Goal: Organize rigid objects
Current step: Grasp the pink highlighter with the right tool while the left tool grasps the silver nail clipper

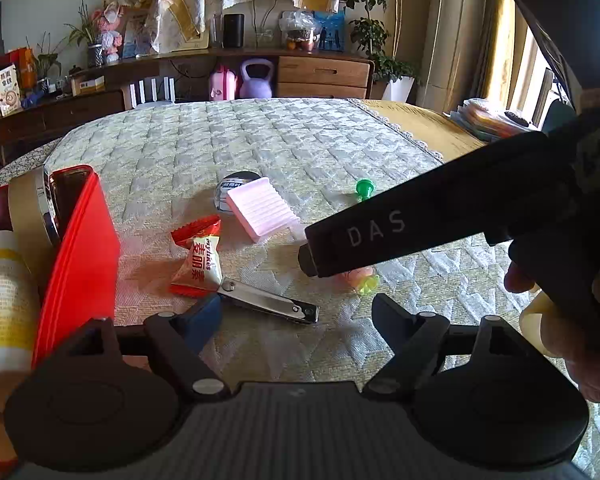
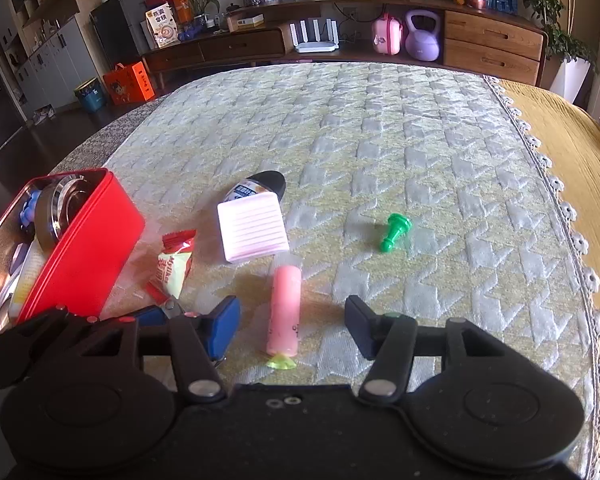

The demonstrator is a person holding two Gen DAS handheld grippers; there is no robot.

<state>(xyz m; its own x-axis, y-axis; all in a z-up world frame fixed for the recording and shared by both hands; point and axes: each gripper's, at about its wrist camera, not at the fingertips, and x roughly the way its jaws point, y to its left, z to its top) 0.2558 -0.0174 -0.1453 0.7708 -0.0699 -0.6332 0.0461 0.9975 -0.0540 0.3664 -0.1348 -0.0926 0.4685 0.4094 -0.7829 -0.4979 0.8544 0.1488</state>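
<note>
Red metal tin (image 2: 84, 240), lid off, sat at the quilted mat's (image 2: 380, 140) left edge — a round silver-rimmed jar (image 2: 57, 216) already inside. Just right of the tin lay a red-and-cream candy packet (image 2: 174, 265) and a steel nail clipper (image 1: 267, 301); further right, a ribbed pink block (image 2: 253, 227), a pink tube (image 2: 284, 312), a green plastic peg (image 2: 396, 232). The right gripper (image 2: 291, 320) straddled the tube, jaws apart, not touching. The left gripper (image 1: 295, 312) gaped over the clipper — gripping nothing.
</note>
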